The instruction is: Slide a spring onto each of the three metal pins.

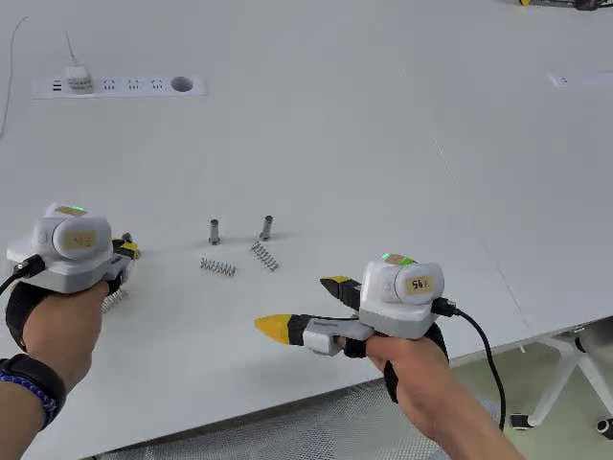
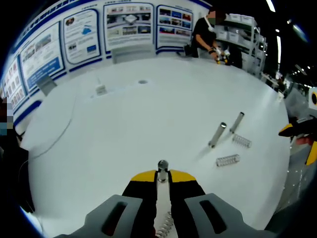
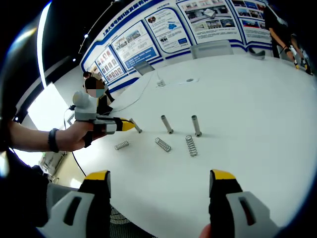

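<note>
My left gripper (image 1: 124, 251) (image 2: 162, 179) is shut on a metal pin (image 2: 162, 165) at the table's near left. The pin (image 3: 135, 127) sticks out past the yellow tips. A spring (image 1: 115, 299) (image 2: 166, 225) (image 3: 121, 145) lies just under that gripper. Two more pins (image 1: 215, 231) (image 1: 266, 227) stand upright mid-table, apart from both grippers. A loose spring (image 1: 217, 266) (image 1: 264, 255) lies in front of each. My right gripper (image 1: 303, 305) (image 3: 160, 178) hovers open near the front edge, right of the springs, with nothing between its fingers.
A white power strip (image 1: 120, 85) with a plug and cable lies at the far left of the white table (image 1: 383, 144). The table's front edge (image 1: 287, 402) runs close below the right gripper. A person (image 2: 205, 29) stands at the far side.
</note>
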Motion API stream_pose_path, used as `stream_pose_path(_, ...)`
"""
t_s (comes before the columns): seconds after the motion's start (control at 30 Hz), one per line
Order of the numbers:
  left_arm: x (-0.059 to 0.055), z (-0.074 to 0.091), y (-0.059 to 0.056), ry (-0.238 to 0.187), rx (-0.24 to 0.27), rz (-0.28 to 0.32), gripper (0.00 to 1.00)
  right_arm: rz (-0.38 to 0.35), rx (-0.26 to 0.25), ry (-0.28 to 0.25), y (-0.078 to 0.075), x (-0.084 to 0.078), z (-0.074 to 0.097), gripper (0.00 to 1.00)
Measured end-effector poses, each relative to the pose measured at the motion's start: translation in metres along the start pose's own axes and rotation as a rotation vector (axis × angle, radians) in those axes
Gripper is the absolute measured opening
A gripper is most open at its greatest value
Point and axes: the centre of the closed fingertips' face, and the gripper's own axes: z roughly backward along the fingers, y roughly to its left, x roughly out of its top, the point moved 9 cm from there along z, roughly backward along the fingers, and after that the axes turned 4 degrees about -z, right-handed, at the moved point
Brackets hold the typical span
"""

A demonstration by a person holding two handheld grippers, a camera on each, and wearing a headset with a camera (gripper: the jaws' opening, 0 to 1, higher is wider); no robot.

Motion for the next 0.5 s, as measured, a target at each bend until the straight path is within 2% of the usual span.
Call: stream_pose_path(0.5,-0.02,0.009,0.008,0.039,0.002,0.042,0.16,0.002,0.01,0.01,0.002,-0.003,-0.003,0.83)
